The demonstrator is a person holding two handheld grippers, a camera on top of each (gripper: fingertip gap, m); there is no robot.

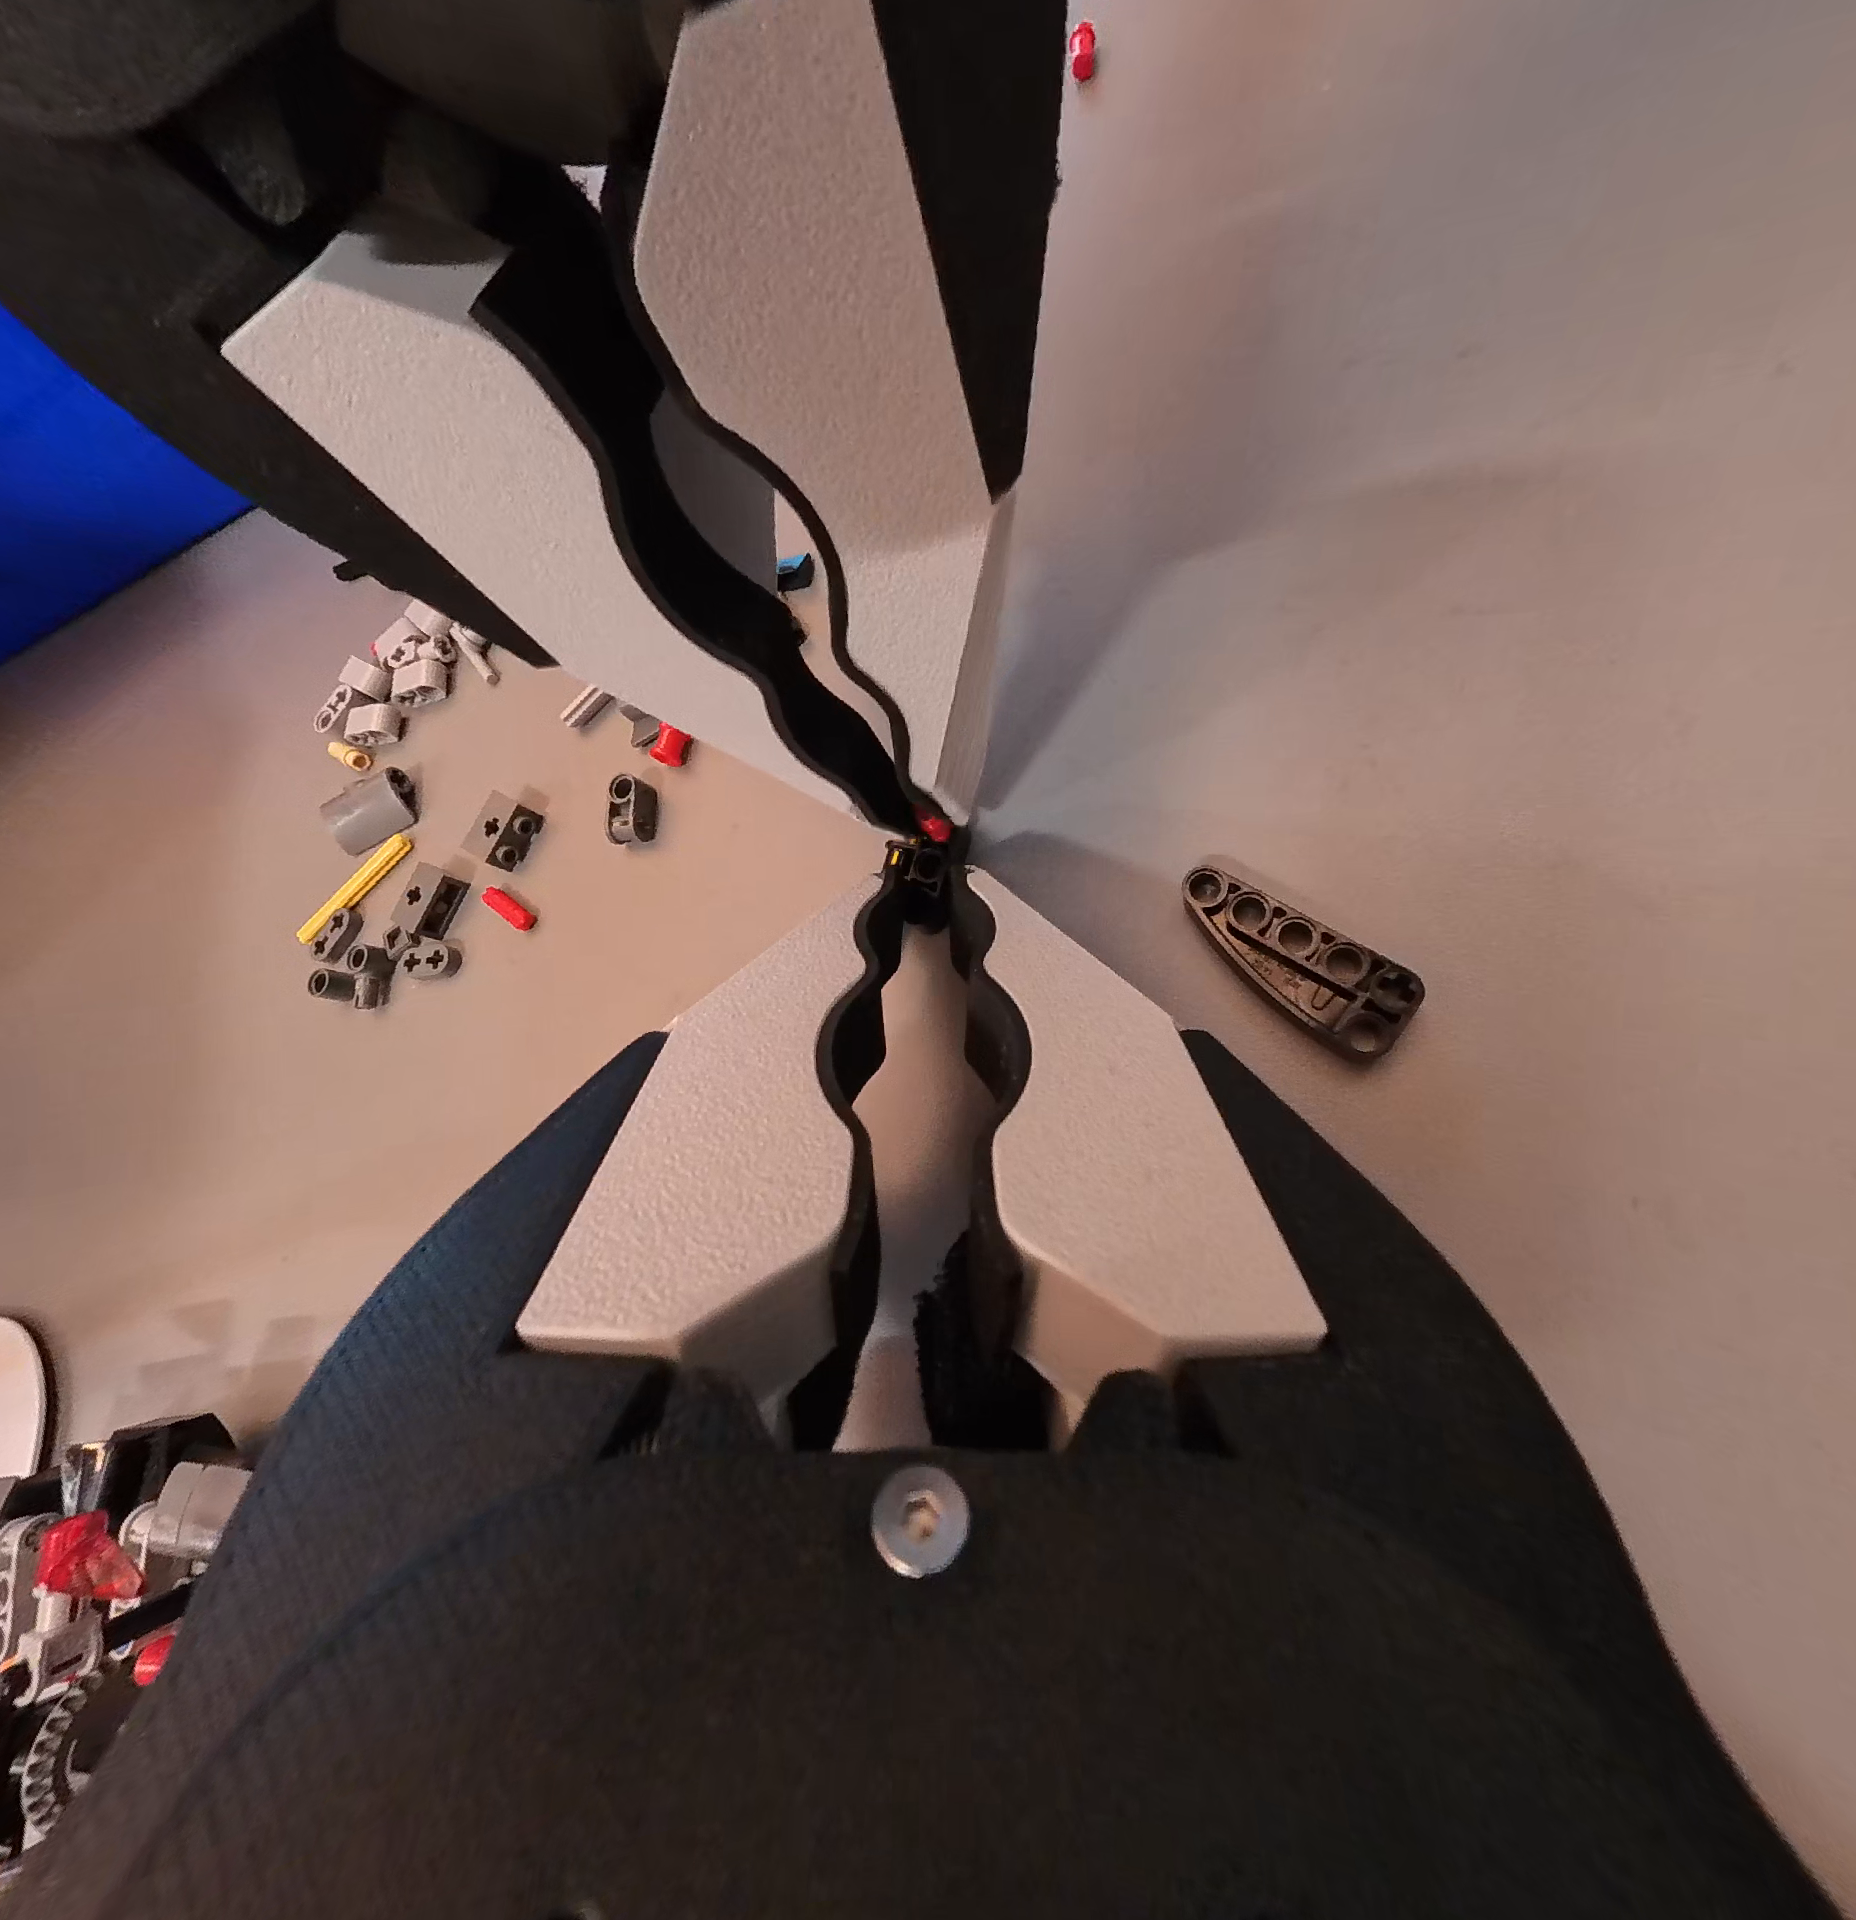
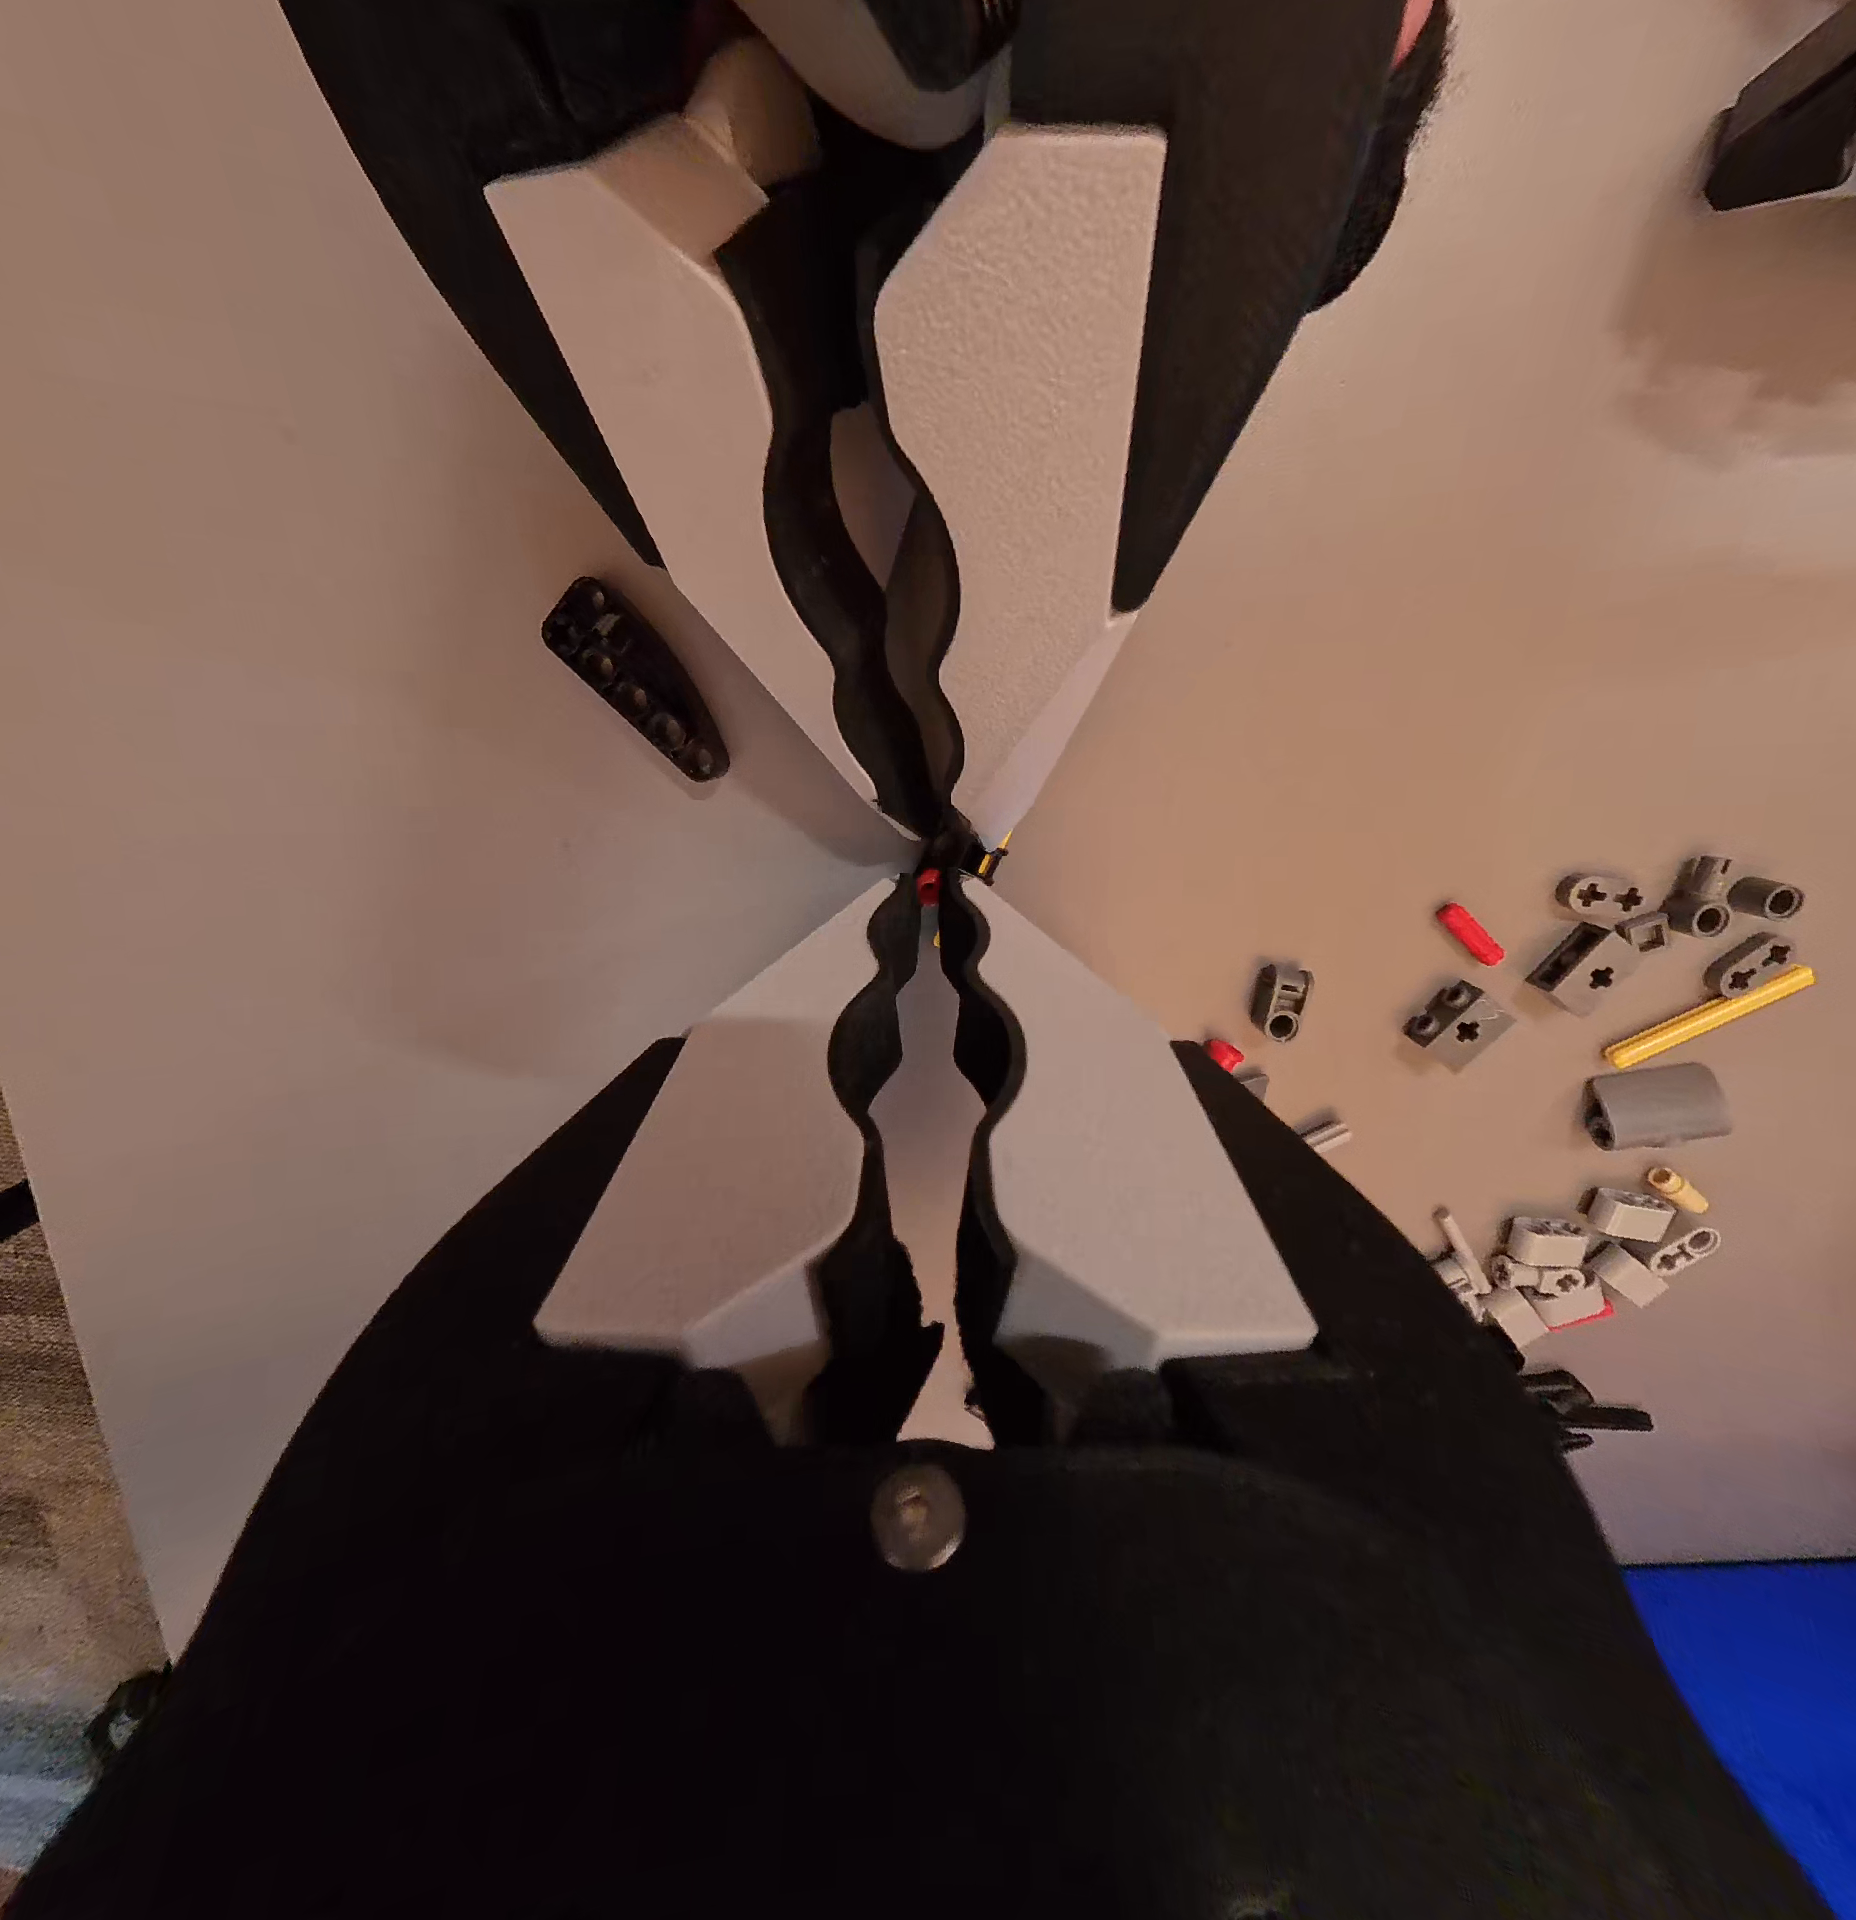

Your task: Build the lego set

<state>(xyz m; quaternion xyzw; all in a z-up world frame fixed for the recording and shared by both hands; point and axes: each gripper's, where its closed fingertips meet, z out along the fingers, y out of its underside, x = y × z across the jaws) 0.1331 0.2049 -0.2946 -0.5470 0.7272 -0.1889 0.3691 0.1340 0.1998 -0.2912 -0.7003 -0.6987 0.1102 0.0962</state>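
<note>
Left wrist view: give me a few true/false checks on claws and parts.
1. Left claw is shut on a small black piece. True.
2. Right claw pinches a blue pin. False: it pinches a red pin.
3. The two claws meet tip to tip. True.
4. The black curved panel is held in a claw. False: it lies loose on the table.
5. A yellow axle lies among the loose parts. True.

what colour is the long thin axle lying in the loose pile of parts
Yellow. The axle shows best in the right wrist view, among grey parts.
</note>
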